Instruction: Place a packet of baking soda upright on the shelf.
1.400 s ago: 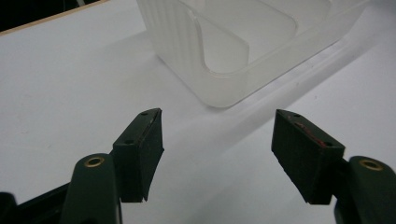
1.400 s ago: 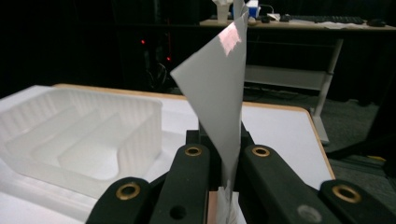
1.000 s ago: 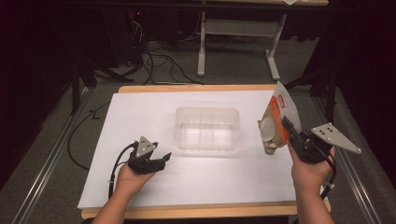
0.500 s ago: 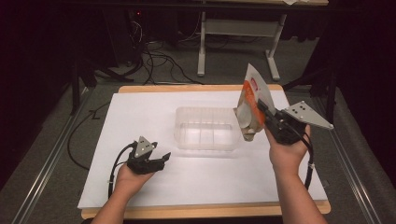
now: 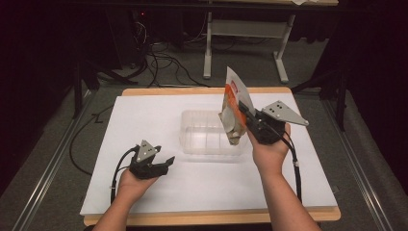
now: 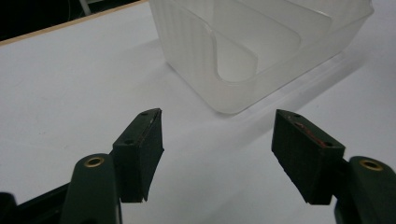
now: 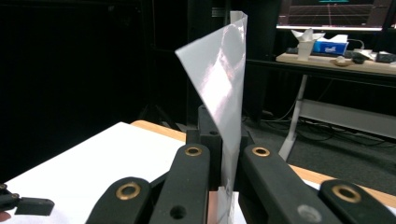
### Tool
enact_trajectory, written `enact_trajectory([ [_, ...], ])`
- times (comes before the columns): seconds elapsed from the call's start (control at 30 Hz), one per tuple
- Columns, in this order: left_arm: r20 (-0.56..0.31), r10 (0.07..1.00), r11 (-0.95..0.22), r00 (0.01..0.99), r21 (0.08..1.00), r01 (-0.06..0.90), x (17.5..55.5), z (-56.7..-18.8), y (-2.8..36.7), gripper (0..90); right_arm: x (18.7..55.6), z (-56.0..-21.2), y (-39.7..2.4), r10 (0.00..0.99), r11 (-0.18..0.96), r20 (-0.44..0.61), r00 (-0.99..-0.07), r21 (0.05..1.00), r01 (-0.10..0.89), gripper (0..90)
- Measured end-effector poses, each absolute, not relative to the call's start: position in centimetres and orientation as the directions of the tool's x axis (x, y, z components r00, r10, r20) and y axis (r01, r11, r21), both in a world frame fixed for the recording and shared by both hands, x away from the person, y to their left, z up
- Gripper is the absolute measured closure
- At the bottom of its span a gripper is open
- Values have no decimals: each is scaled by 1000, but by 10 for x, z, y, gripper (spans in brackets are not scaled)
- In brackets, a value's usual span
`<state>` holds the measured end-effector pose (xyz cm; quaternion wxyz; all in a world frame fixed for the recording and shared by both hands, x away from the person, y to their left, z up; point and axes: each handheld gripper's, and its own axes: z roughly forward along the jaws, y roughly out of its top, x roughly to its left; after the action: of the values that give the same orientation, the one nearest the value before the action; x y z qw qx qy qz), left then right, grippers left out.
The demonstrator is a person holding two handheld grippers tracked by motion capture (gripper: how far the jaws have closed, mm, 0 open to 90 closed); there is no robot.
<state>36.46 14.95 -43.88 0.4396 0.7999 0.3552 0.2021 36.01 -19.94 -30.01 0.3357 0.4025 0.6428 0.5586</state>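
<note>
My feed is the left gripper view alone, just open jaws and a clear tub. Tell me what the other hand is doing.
Observer: The right claw is shut on a snack pouch, held above the tub's right end.
Operator: Report the pouch's attitude.
Observer: Roughly upright, its contents sagging at the bottom, top corner leaning away.
Operator: Confirm the grip from close up.
Observer: In the right gripper view the jaws pinch the pouch's silvery edge.
Operator: Place my left claw.
Observer: Left claw is low over the white sheet, left of the tub.
</note>
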Motion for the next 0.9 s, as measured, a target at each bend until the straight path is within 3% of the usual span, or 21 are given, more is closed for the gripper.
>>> enact_trajectory([
  [0.9, 9, 738, -363, 675, 849, 385, 362, -438, 149, 341, 398, -332, -159, 897, 63, 42, -440, 973, 222, 900],
])
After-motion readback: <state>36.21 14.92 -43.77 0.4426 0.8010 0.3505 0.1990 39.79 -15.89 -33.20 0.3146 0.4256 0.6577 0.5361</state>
